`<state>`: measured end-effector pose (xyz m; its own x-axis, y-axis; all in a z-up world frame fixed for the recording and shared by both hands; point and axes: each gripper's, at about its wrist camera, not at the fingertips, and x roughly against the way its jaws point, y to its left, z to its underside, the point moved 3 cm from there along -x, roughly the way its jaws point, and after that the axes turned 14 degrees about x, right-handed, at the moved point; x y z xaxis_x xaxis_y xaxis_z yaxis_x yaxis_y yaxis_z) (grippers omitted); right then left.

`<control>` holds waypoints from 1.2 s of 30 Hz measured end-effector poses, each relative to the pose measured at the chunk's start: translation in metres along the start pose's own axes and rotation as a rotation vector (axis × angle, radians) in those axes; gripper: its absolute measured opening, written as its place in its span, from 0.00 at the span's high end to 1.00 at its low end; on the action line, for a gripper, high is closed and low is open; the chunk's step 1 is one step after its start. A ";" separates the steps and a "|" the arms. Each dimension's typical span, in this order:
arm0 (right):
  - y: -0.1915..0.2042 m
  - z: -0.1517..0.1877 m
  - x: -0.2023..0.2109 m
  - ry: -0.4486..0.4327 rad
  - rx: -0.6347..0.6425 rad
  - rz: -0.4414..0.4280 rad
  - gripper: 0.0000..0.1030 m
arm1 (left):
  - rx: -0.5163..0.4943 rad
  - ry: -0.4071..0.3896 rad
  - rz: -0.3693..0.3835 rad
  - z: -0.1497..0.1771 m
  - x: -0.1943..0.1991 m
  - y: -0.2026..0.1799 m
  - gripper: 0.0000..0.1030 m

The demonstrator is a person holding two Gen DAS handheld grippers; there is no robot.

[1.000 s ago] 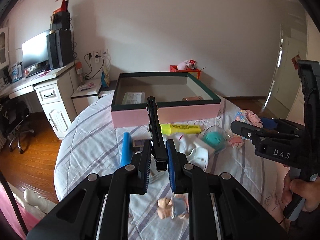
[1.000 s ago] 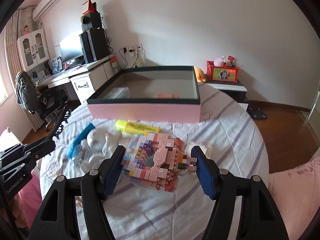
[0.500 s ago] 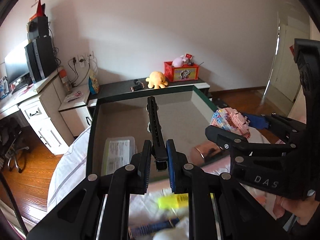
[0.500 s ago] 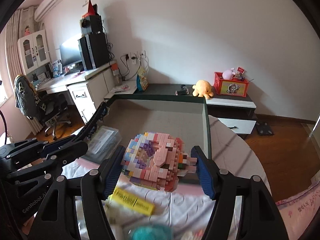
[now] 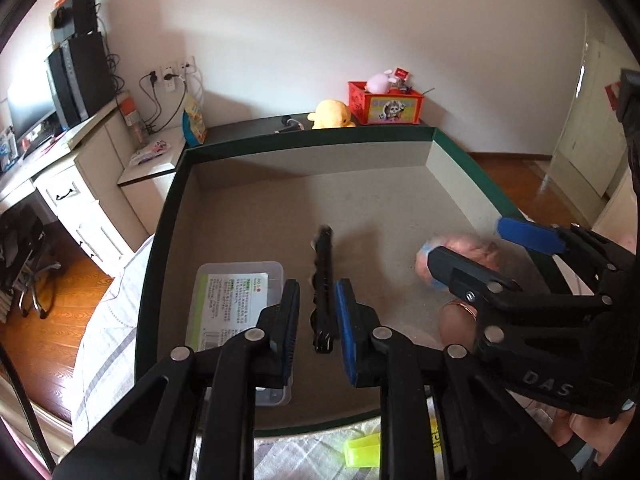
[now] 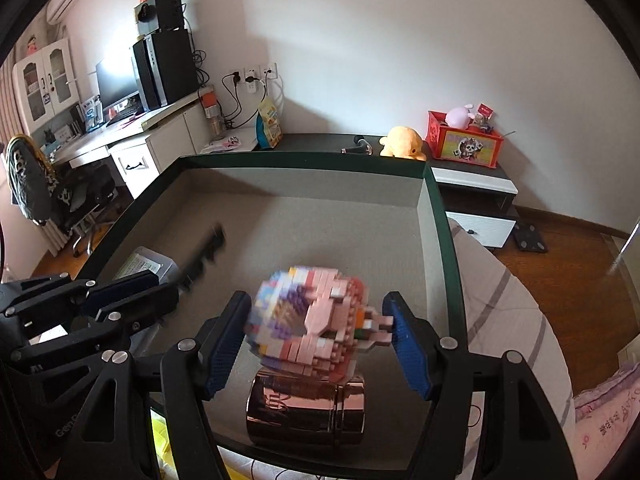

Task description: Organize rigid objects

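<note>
Lying blurred between the parted pads of the left gripper (image 5: 317,322), a black bar (image 5: 323,280) is seen over the middle of the box (image 5: 160,248) floor; daylight shows on both sides of it, so it is released, the jaws having just been opening. Whether it touches the floor cannot be told. A brick model (image 6: 316,330) is seen between the pads of the right gripper (image 6: 318,344), also blurred; a gap shows on its left side and its right tip is at the right pad, so it is no longer clenched, these jaws too having just been opening. It sits directly above a copper can (image 6: 306,410) lying on its side near the box's near edge, toward the right wall; contact between them cannot be told. A clear case (image 5: 236,300) with a green label lies by the left wall, near the front corner. Outside the box's near edge, a yellow marker (image 5: 362,450) rests on the striped cloth (image 5: 104,340).
</note>
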<state>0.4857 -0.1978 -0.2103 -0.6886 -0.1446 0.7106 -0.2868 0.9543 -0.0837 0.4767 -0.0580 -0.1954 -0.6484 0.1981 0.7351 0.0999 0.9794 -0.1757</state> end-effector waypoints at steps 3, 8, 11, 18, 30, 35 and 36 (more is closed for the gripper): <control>-0.001 0.002 0.012 -0.025 -0.008 -0.001 0.20 | 0.035 -0.035 -0.012 0.001 0.017 0.007 0.44; 0.002 0.003 0.055 -0.111 -0.030 0.001 0.18 | 0.058 -0.184 -0.044 0.013 0.083 0.018 0.15; 0.013 0.008 0.094 -0.176 -0.015 0.009 0.00 | 0.080 -0.268 -0.046 0.028 0.129 0.021 0.04; 0.049 0.036 0.192 -0.315 0.020 0.075 0.00 | 0.119 -0.442 -0.050 0.069 0.223 0.021 0.00; 0.092 0.091 0.308 -0.448 0.034 0.170 0.00 | 0.099 -0.572 -0.113 0.141 0.321 0.006 0.00; 0.099 0.109 0.335 -0.465 0.026 0.189 0.00 | 0.099 -0.610 -0.109 0.157 0.345 0.000 0.00; 0.100 0.111 0.340 -0.470 0.026 0.189 0.00 | 0.094 -0.613 -0.110 0.158 0.348 -0.001 0.00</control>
<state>0.1489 -0.1807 -0.0549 -0.9538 -0.0777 0.2903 -0.1405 0.9692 -0.2022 0.1313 0.0036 -0.0429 -0.9687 0.0103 0.2480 -0.0403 0.9794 -0.1979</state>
